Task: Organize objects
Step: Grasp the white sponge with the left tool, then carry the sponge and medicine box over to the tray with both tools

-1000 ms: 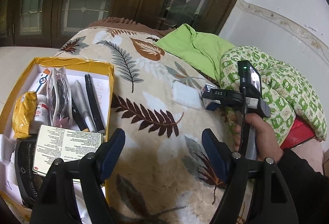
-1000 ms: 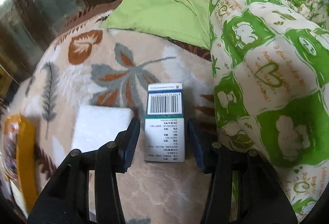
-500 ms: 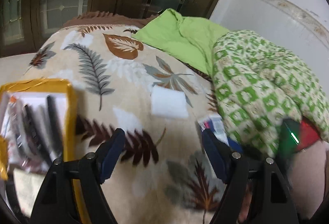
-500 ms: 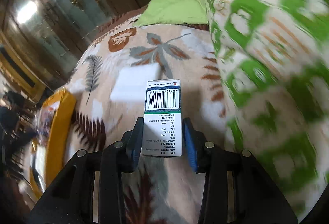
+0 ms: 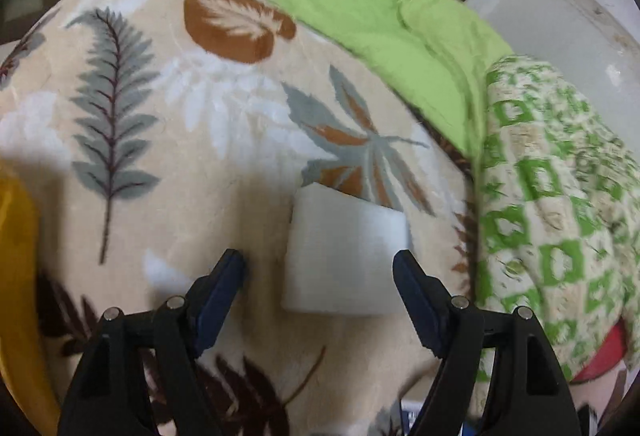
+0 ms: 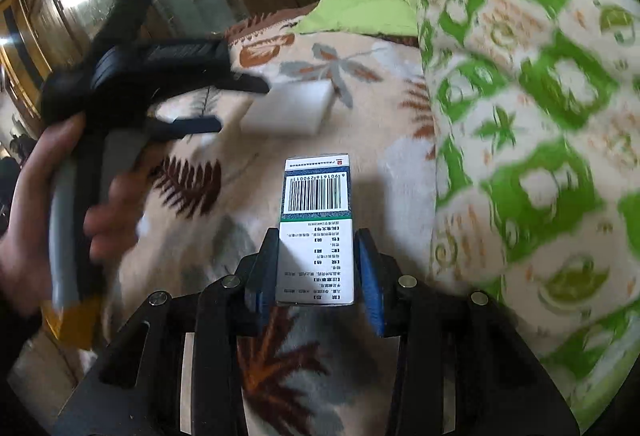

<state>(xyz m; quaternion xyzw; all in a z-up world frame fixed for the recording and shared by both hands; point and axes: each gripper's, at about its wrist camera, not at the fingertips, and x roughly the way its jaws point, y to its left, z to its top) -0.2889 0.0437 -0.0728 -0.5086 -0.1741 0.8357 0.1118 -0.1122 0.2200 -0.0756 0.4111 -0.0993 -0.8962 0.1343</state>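
Right gripper [image 6: 316, 264] has the medicine box [image 6: 316, 228] clamped between its blue pads [image 6: 370, 272], jaws narrowed to the box's width after closing in over the last moment. Both pads sit flat against the box's long sides. Box sticks out ahead of the fingertips toward 12 o'clock, barcode end farthest from the tool, printed text end down in the jaws. Whether it is lifted clear of the leaf-print blanket [image 6: 360, 108] is hard to say from this angle.

Left gripper [image 5: 320, 268] is wide open, nothing in it. The white foam block [image 5: 344, 256] lies flat on the blanket inside the gap between its fingers, off-centre toward the right finger, at roughly 1 o'clock from the gap's middle. Right fingertip looks just beside the block's right edge; can't tell if it touches. Left fingertip is clearly apart from it.

From the right wrist view, the left gripper [image 6: 228, 104] comes in at 10 o'clock, held by a hand [image 6: 60, 204], with the foam block [image 6: 288, 112] right at its fingertips. Foam block sits at about 11 o'clock from the medicine box, near but apart.

Green-patterned quilt [image 6: 528, 140] is bunched at 3 o'clock, plain green cloth [image 5: 404, 24] at 12–1 o'clock. Yellow box rim [image 5: 16, 256] just shows at 9 o'clock in the left wrist view.
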